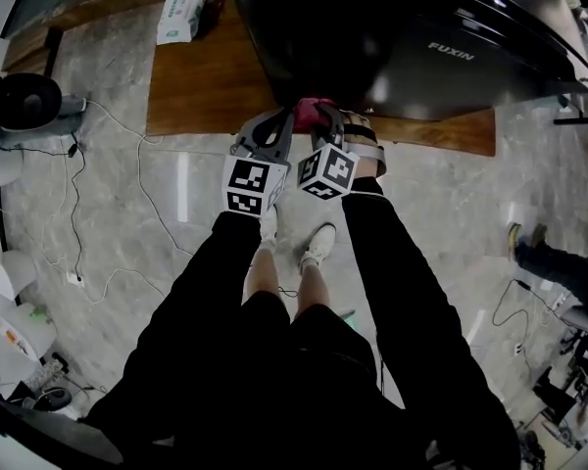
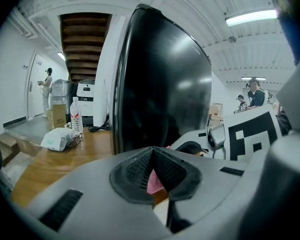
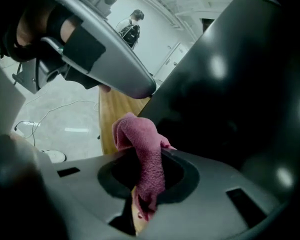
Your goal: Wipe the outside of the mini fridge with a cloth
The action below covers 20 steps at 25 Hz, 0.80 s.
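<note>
mini fridge [image 1: 392, 37]: black and glossy, filling the top of the head view. It stands on a wooden platform [image 1: 196, 91], and the word FUXIN shows on it.
cloth [image 3: 147, 149]: pink and bunched, at the middle of the right gripper view, just beside the fridge's dark face. Whether it touches the fridge I cannot tell.
right gripper [image 3: 149, 171]: jaws closed onto the cloth, with a fold standing above the tips and a tail hanging below them.
left gripper [image 2: 152, 154]: jaws meet at the tips. A sliver of pink shows in the gap beneath them — whether it is pinched there I cannot tell.
both grippers: side by side at the centre of the head view, tips toward the fridge's lower edge.
on the platform: a white-and-green pack [image 1: 179, 15] at the upper left of the head view, and a water bottle [image 2: 76, 115] beside it in the left gripper view.
floor [image 1: 108, 213]: grey stone pattern, with a cable [image 1: 75, 213] trailing down the left side.
person: black sleeves and pale shoes [image 1: 318, 246] — lower centre of the head view.
</note>
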{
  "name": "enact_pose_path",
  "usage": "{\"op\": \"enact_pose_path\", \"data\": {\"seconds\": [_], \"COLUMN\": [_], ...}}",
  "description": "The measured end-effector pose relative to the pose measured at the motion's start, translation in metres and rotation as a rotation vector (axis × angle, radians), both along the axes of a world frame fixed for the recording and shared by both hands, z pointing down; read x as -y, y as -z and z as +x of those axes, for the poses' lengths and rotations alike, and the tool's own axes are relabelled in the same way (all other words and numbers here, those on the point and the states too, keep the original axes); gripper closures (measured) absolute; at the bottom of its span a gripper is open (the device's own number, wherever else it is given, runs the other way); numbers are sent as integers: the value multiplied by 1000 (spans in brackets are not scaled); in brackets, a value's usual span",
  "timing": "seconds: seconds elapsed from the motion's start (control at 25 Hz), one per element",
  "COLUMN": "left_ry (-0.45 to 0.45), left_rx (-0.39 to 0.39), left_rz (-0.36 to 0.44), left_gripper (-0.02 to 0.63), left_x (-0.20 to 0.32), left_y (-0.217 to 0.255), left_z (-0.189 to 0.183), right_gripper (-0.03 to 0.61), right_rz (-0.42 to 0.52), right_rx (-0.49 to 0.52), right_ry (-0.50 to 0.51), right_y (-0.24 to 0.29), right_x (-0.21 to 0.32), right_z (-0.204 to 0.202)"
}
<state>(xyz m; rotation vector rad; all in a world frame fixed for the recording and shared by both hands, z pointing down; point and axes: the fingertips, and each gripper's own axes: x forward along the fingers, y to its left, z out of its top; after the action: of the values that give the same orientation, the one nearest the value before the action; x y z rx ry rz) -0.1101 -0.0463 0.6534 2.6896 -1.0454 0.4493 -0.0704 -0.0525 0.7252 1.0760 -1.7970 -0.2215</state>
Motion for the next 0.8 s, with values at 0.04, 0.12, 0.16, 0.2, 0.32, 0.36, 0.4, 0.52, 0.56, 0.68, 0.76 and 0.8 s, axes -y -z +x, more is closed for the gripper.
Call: {"op": "enact_pose_path", "data": {"seconds": [0.04,0.12,0.16,0.2,0.32,0.36,0.4,0.52,0.56,0.68,0.76,0.8], "left_ry": [-5,-14,-19,-22,-44,-56,-70,-110,-127,-180,-216,-238], "left_rx": [4,17,25,31,29,21,10,-14,-15,-11,-24,-35], "left_rz": [-6,-26,-38,-48,-56,-58,-63,-69,-65,-44,-45,-48], "left_gripper": [607,607,607,607,607,607,607,607,607,607,607,607], "left_x": [-1,-5,-8,-10,-13,-14,-17,-29,-35,-53,-64,-71], "left_y": [-5,-15,-20,-23,-19,-15,-9,13,22,54,74,84], "left_z": [1,2,3,4,5,5,5,3,3,5,10,13], "right_gripper": [506,506,506,506,503,503,503,503,503,503,503,503], "right_rz": [-15,-56,-77,-97,-152,-149,-133,-69,-55,-13,17,30], "right_rx": [-5,-14,-17,-19,-11,-4,7,43,59,110,133,138], "right_ry": [-3,-11,-15,-23,-56,-62,-64,-74,-88,-154,-205,-232], "right_y": [-8,-24,-32,-39,-52,-48,-41,-7,8,58,91,106], "right_x": [0,-5,-7,-9,-14,-16,-20,-40,-49,-75,-91,-101], "right_z": [0,0,1,3,9,10,10,10,11,20,27,31]}}
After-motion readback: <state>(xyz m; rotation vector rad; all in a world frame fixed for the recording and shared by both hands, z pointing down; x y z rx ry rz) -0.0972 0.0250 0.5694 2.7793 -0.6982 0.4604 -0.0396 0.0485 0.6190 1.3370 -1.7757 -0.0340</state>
